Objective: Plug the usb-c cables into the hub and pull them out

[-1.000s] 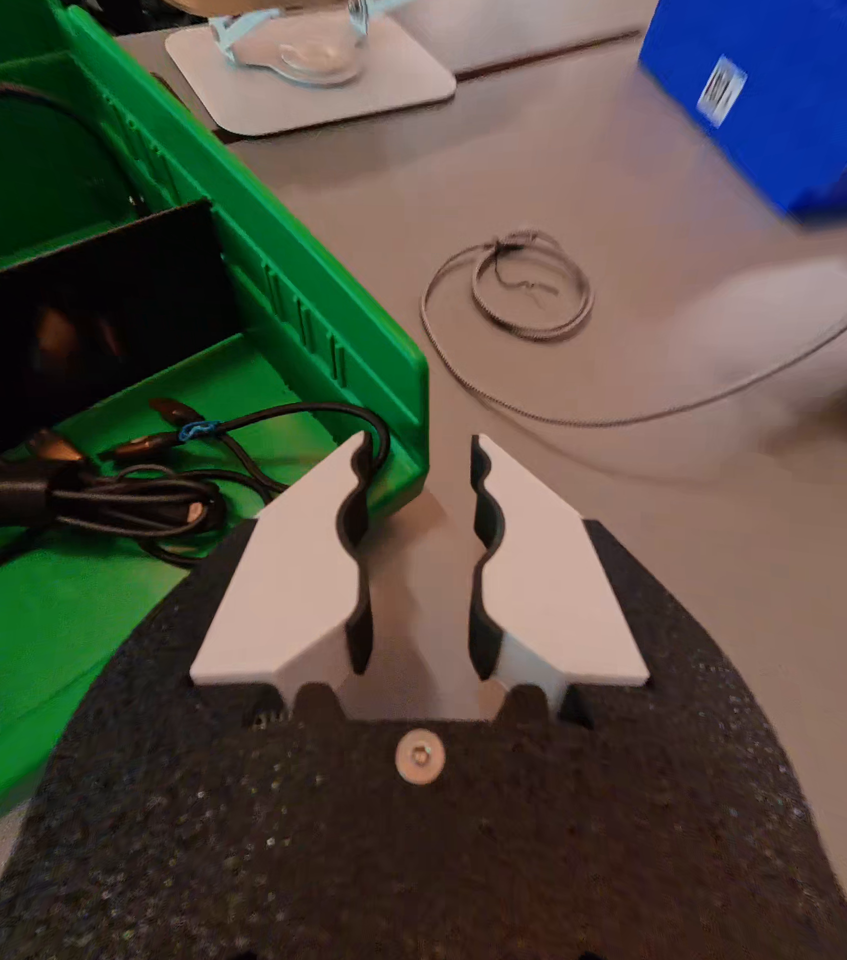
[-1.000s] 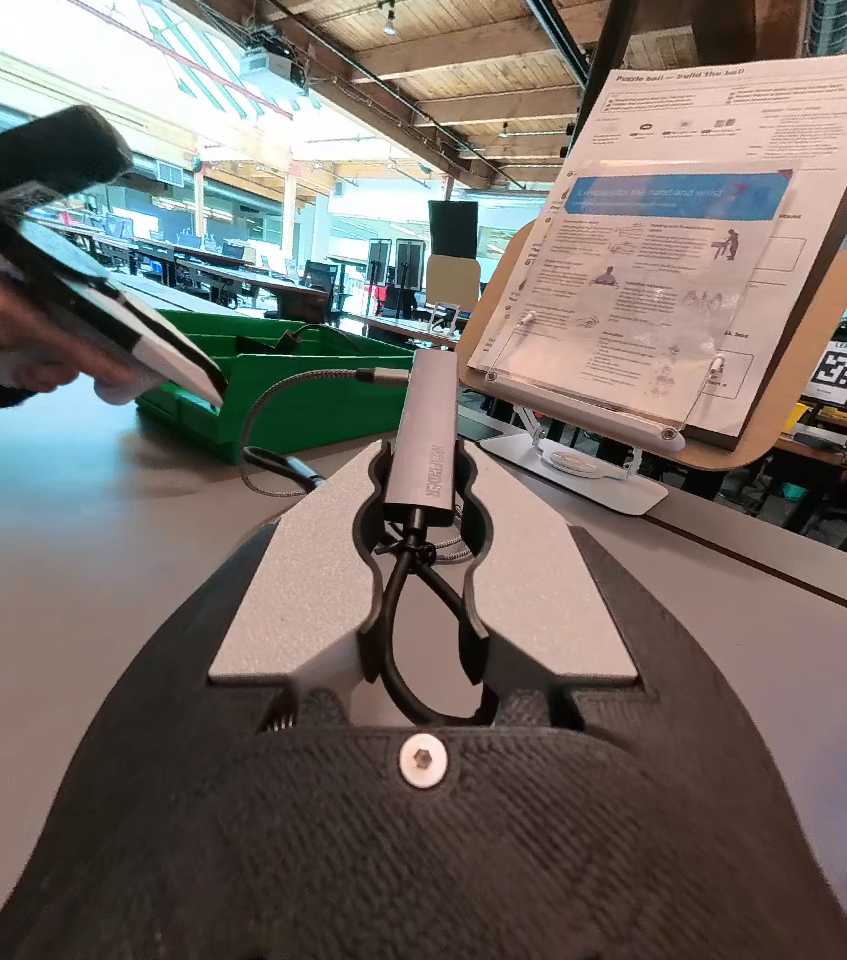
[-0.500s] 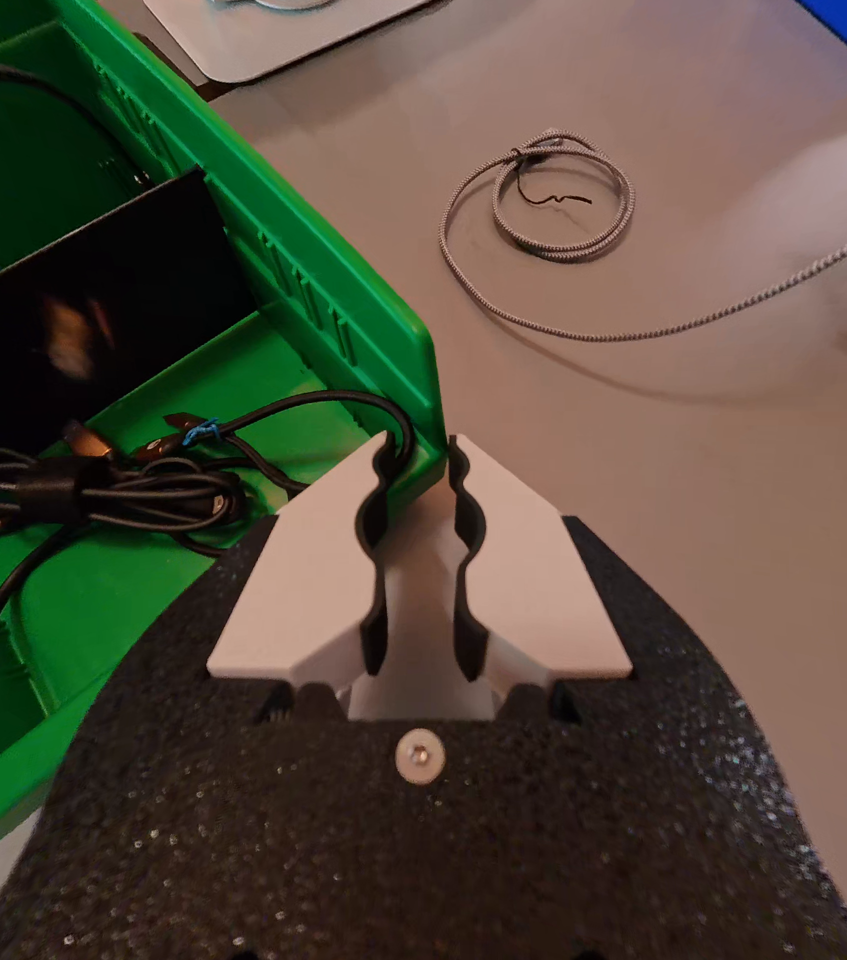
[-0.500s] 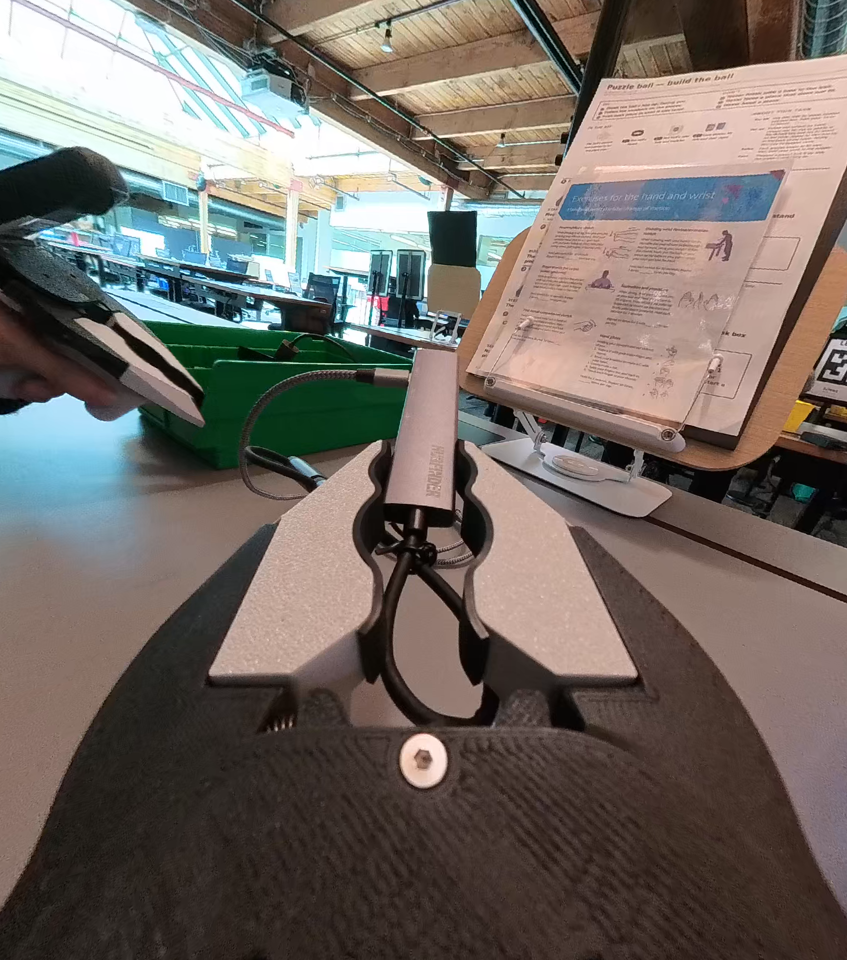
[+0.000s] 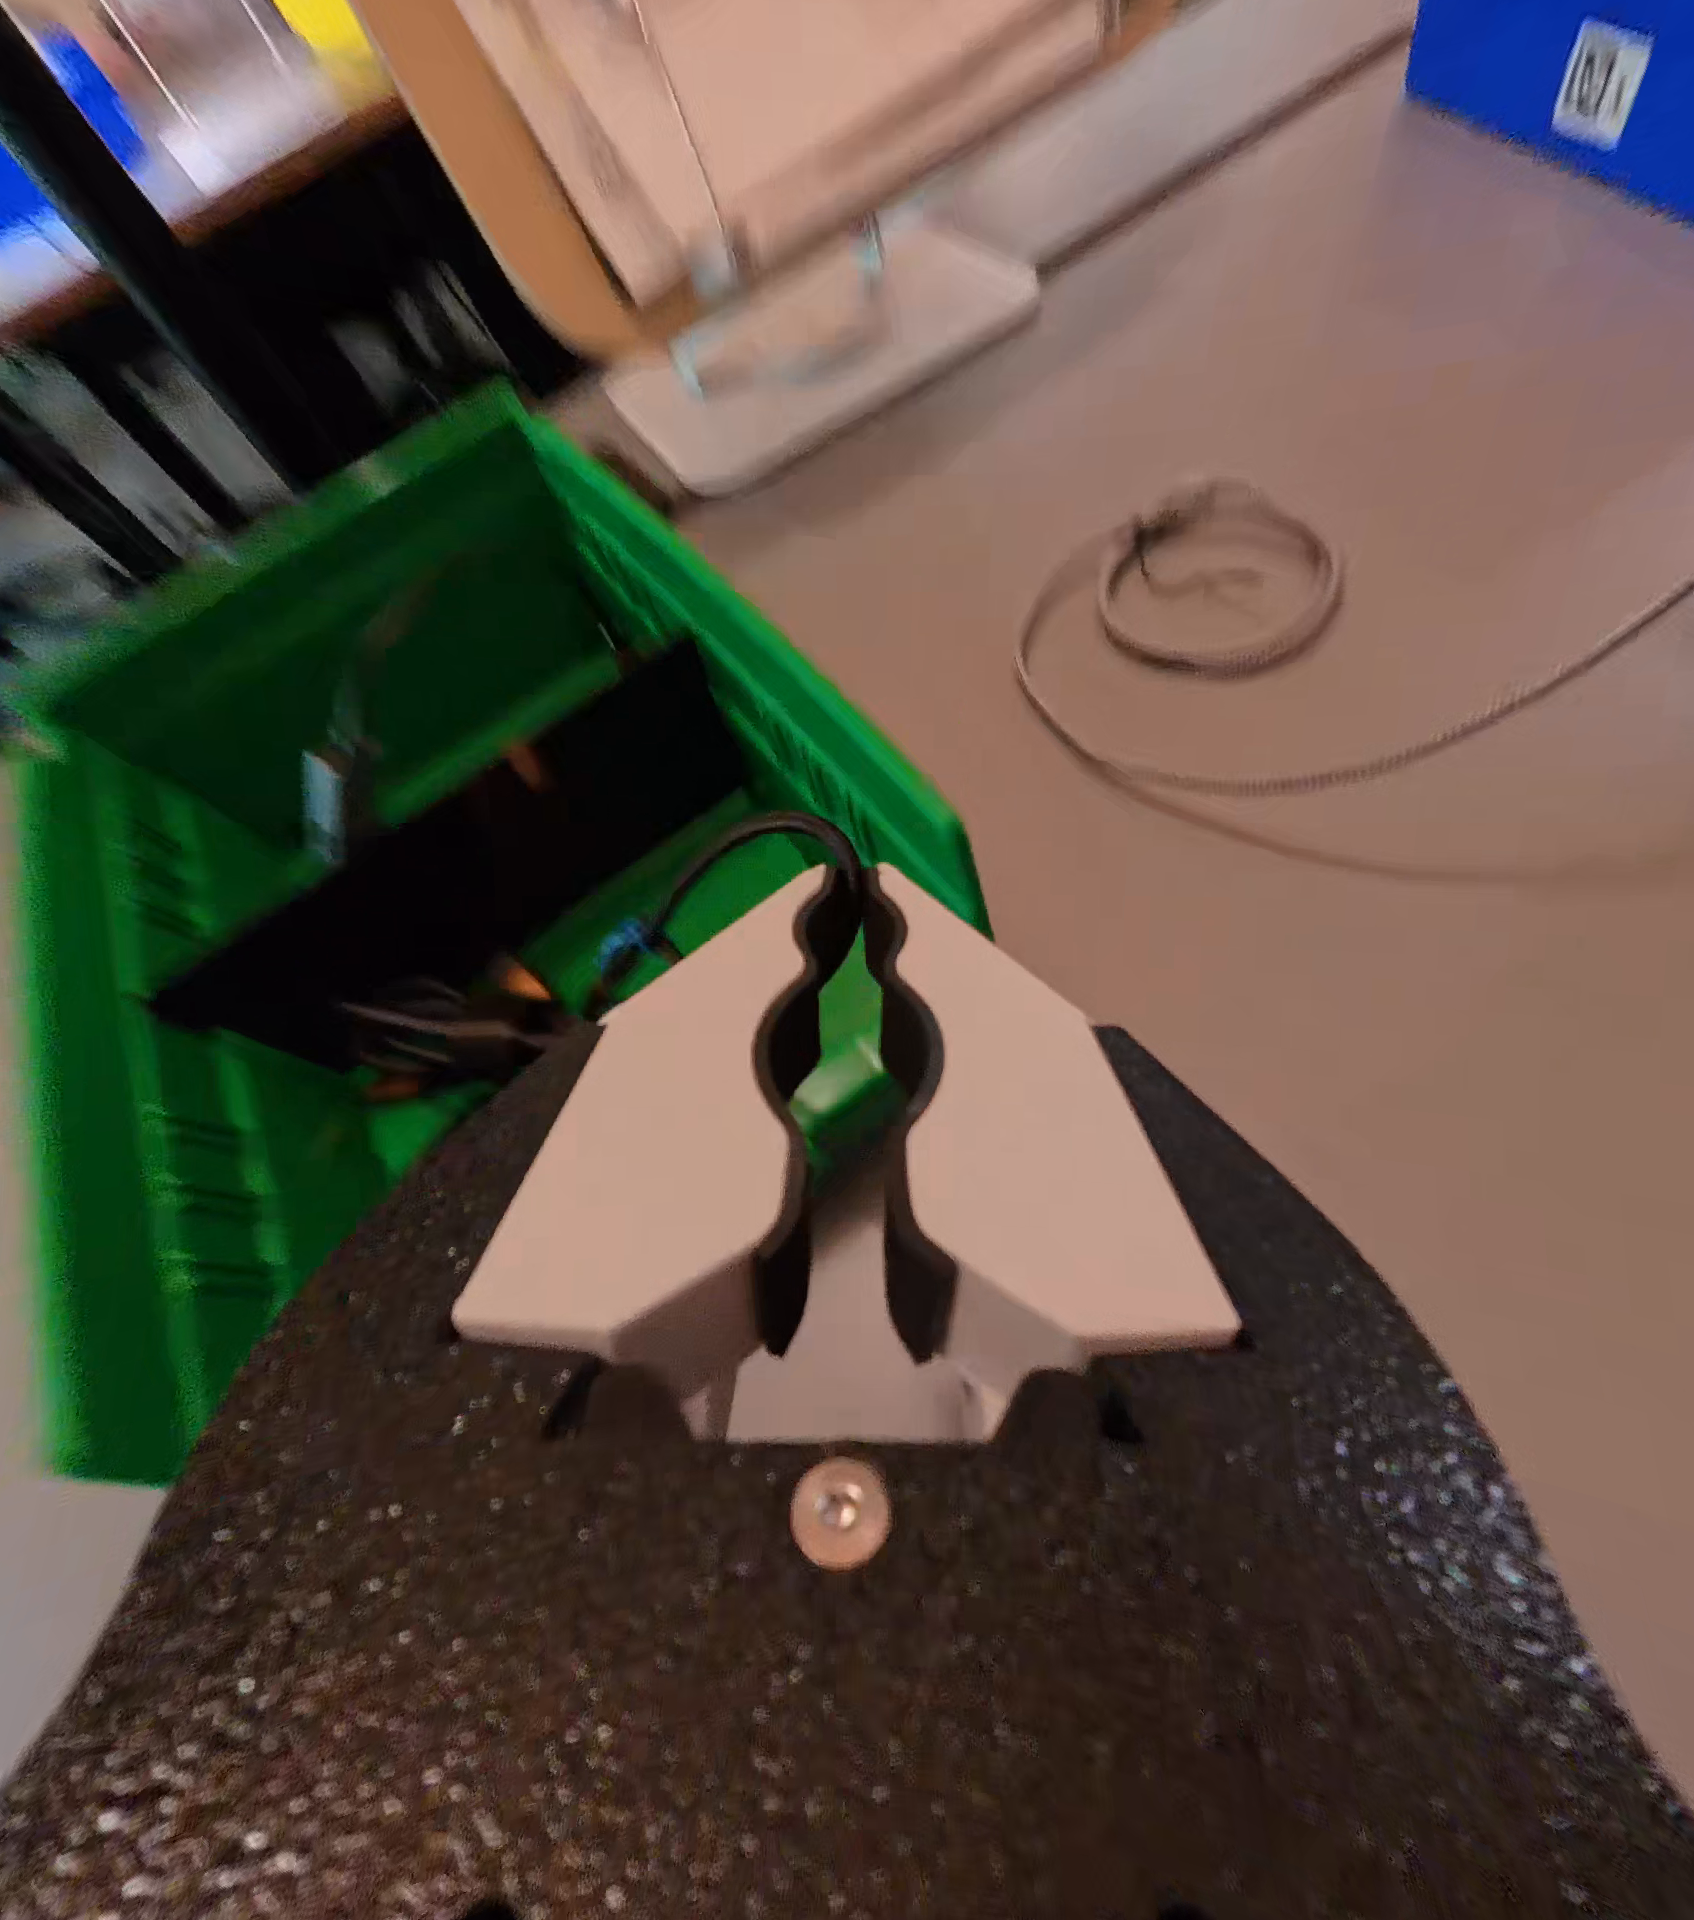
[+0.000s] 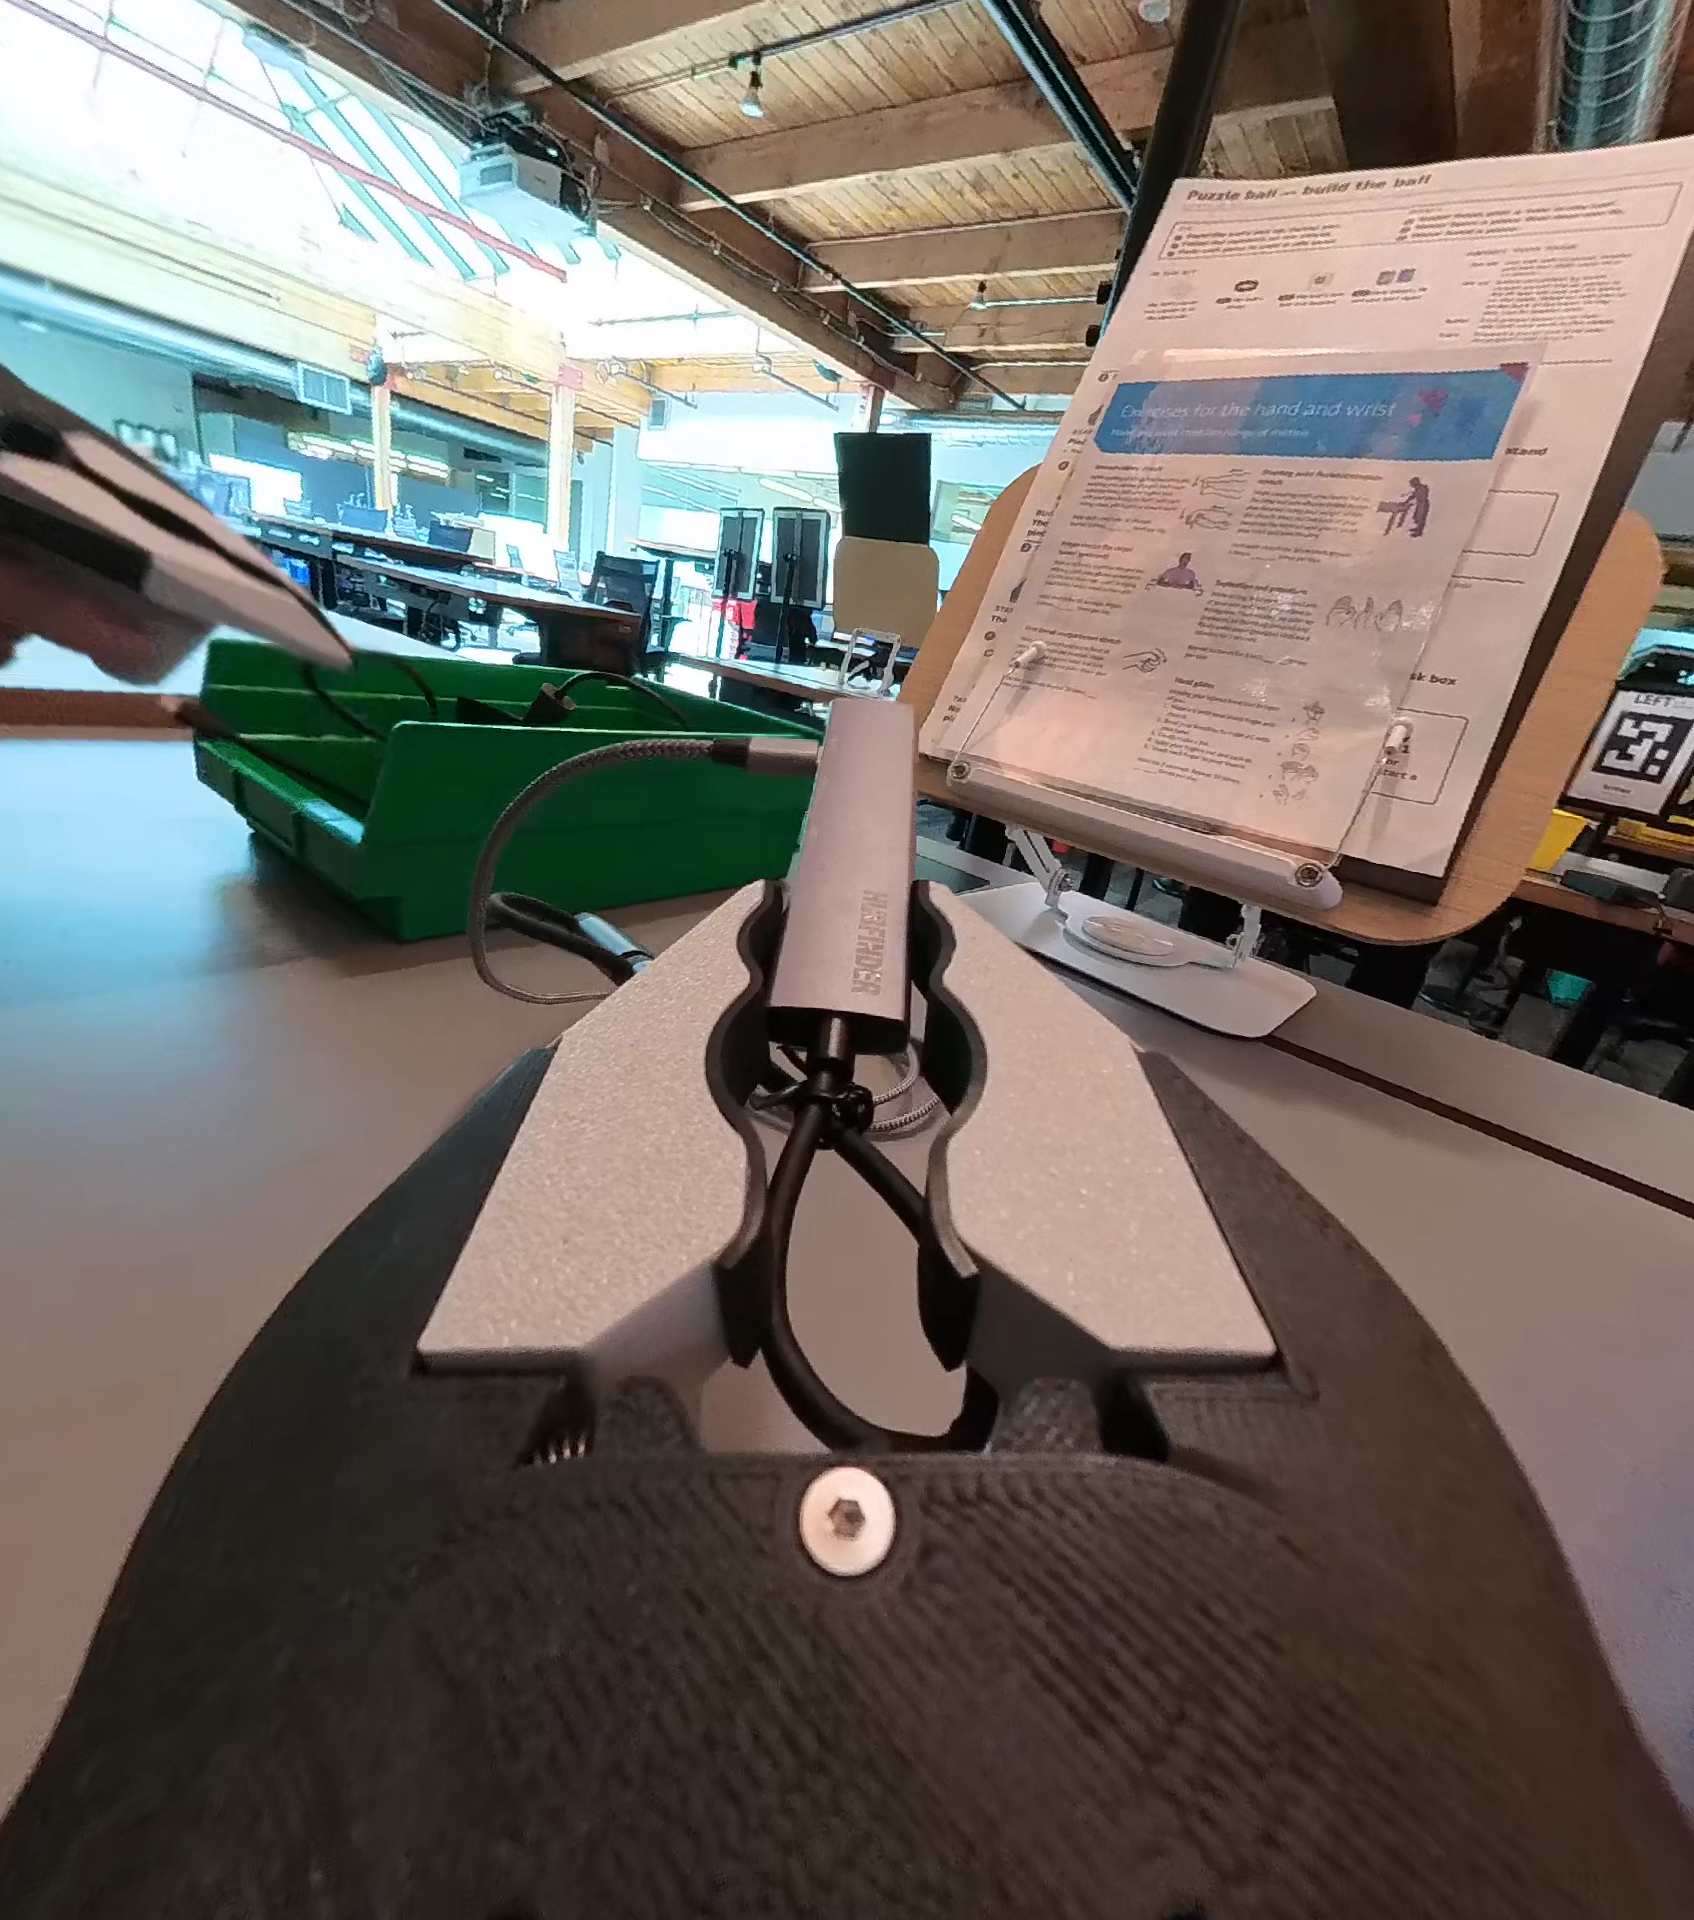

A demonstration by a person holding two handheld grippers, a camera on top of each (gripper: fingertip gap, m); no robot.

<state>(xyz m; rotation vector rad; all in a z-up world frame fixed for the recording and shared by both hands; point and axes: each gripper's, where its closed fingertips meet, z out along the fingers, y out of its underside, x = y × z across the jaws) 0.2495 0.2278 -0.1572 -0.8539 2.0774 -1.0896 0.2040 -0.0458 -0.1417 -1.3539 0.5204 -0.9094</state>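
Observation:
My left gripper (image 5: 848,883) is shut on a thin black USB-C cable (image 5: 770,831) at its tips, over the near corner of the green bin (image 5: 199,1039). In the right wrist view the left gripper (image 6: 199,566) holds that black cable (image 6: 344,696) above the green bin (image 6: 531,821), with a connector end (image 6: 188,712) hanging. My right gripper (image 6: 848,894) is shut on the grey hub (image 6: 858,821), held upright above the table. A braided grey cable (image 6: 604,774) is plugged into the hub's left side; its coil (image 5: 1217,592) lies on the table.
More black cables (image 5: 427,1029) lie in the green bin behind a black divider. A document stand (image 6: 1290,540) on a white base (image 5: 822,353) stands at the back. A blue box (image 5: 1601,104) is at the far right. The grey table (image 5: 1342,1039) is bare between them. Some 30 cm of space lies between my two pairs of fingers.
My left gripper has closed on the black cable at the bin's corner and lifted it, tilting up. My right gripper still holds the hub in the same place.

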